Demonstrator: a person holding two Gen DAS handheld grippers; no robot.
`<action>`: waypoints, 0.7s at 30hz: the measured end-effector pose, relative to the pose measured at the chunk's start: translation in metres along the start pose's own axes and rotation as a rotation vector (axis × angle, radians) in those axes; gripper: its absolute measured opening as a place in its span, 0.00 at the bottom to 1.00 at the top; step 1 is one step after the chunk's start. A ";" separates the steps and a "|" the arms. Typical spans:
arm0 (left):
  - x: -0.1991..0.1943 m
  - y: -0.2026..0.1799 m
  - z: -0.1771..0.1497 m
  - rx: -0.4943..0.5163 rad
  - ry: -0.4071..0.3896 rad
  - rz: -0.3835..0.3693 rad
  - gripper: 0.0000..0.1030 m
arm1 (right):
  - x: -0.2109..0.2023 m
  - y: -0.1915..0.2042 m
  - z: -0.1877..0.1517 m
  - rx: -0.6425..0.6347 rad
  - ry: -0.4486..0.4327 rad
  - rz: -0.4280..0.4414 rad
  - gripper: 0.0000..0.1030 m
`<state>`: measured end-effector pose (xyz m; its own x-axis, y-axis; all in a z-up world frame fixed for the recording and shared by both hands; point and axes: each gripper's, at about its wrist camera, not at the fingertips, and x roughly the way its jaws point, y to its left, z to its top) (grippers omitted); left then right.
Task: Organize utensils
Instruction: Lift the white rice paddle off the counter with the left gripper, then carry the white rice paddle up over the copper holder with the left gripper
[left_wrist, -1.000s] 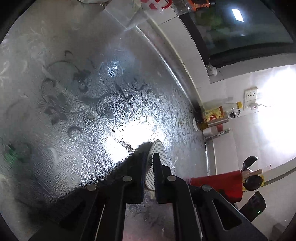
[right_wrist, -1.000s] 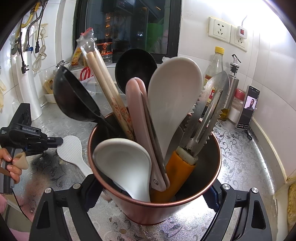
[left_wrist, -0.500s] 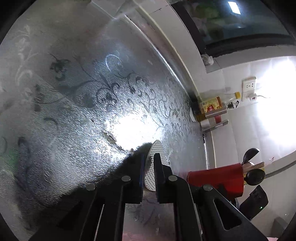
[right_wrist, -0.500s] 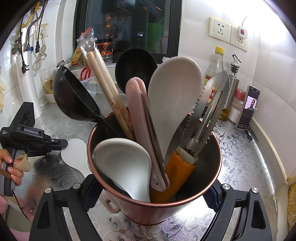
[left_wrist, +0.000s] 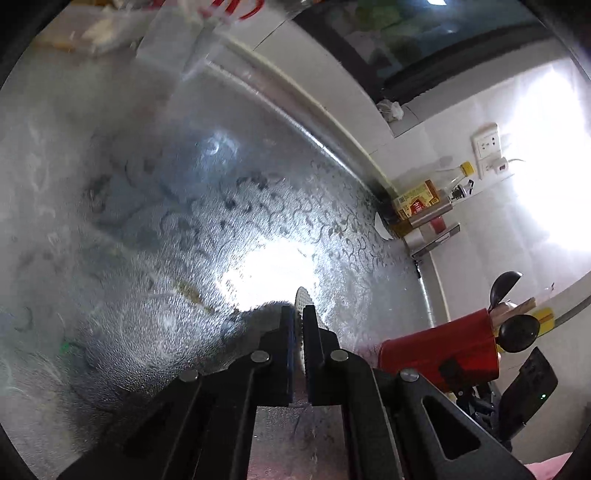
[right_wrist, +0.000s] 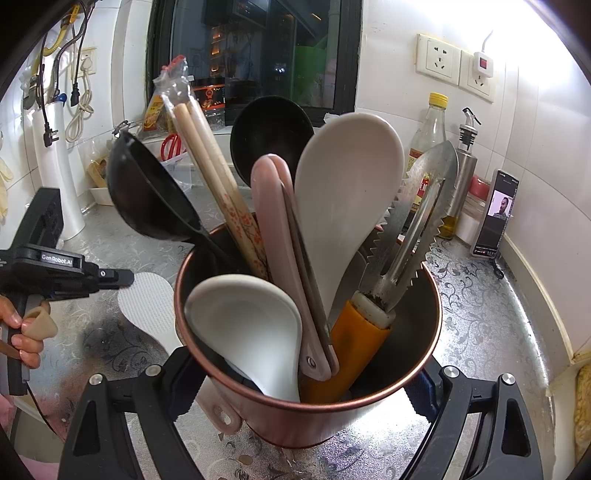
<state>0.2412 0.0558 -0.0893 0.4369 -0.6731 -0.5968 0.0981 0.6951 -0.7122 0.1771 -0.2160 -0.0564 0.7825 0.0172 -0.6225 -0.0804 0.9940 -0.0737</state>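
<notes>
A copper-red utensil cup (right_wrist: 436, 314) stands on the patterned steel counter, and my right gripper (right_wrist: 303, 376) is shut on its sides. It holds black ladles (right_wrist: 147, 195), sleeved chopsticks (right_wrist: 207, 173), a pink spatula (right_wrist: 273, 229), white spoons (right_wrist: 347, 192) and serrated tongs (right_wrist: 417, 225). Just left of the cup, my left gripper (right_wrist: 123, 277) is shut on the head of a white dotted rice paddle (right_wrist: 146, 306); its jaws have just closed tighter. The paddle's handle runs down behind the cup. In the left wrist view the paddle (left_wrist: 301, 295) shows edge-on between the fingers of the left gripper (left_wrist: 298, 310), with the cup (left_wrist: 439, 354) to the right.
Oil bottles (right_wrist: 432, 147) and a propped phone (right_wrist: 495, 214) stand against the tiled wall at the right. Sockets (right_wrist: 437, 57) sit above them. A white bottle (right_wrist: 55, 166), hanging cables and red scissors (right_wrist: 171, 144) are at the back left. A hand (right_wrist: 22, 332) holds the left gripper.
The left gripper has risen and rolled with the paddle, which now shows edge-on, and has carried it closer to the cup. The right gripper and cup have stayed put.
</notes>
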 end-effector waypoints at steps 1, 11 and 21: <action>-0.004 -0.004 0.001 0.014 -0.010 0.014 0.04 | 0.000 -0.001 -0.001 0.001 0.000 0.001 0.89; -0.049 -0.068 0.023 0.228 -0.141 0.188 0.03 | 0.000 0.000 -0.002 0.004 -0.002 0.003 0.89; -0.082 -0.119 0.038 0.404 -0.255 0.332 0.03 | 0.000 0.001 -0.002 0.004 -0.002 0.005 0.89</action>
<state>0.2277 0.0378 0.0581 0.6994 -0.3554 -0.6202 0.2305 0.9334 -0.2749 0.1753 -0.2149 -0.0580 0.7833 0.0218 -0.6213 -0.0814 0.9944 -0.0677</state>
